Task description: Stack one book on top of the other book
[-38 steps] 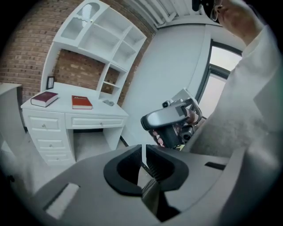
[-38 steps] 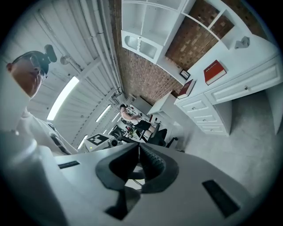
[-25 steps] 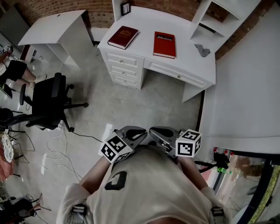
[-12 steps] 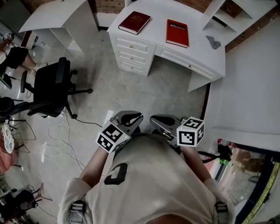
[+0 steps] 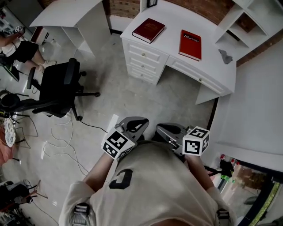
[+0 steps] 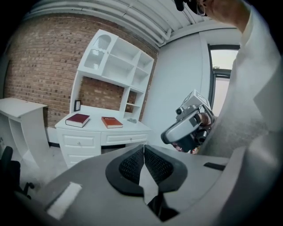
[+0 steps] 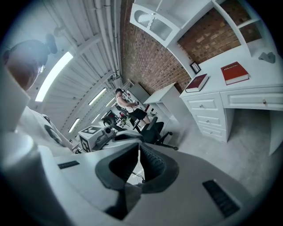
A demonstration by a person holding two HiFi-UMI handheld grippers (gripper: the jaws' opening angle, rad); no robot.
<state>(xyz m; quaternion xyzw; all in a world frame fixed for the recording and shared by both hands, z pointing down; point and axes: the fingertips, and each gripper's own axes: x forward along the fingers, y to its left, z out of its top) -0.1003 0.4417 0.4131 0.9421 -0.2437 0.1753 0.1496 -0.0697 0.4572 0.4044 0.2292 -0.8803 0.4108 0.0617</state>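
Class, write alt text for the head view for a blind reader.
From above, a person in a beige shirt holds the grey left tongs and right tongs, both shut and empty. Ahead, a white desk carries a dark red book and a bright red book, apart; a black office chair stands left.

Head view looks steeply down from afar; all three views share the white desk [image 5: 170,37]

Office-type workroom.
- White drawer desk [image 5: 170,36] with shelf hutch [image 5: 245,24], 1 o'clock, against brick wall [image 5: 126,6].
- Second white desk [image 5: 73,13], 11 o'clock.
- Black swivel chair [image 5: 57,84], 10 o'clock.
- Loose cables [image 5: 62,137] on bare grey floor [image 5: 132,101], 9 o'clock.
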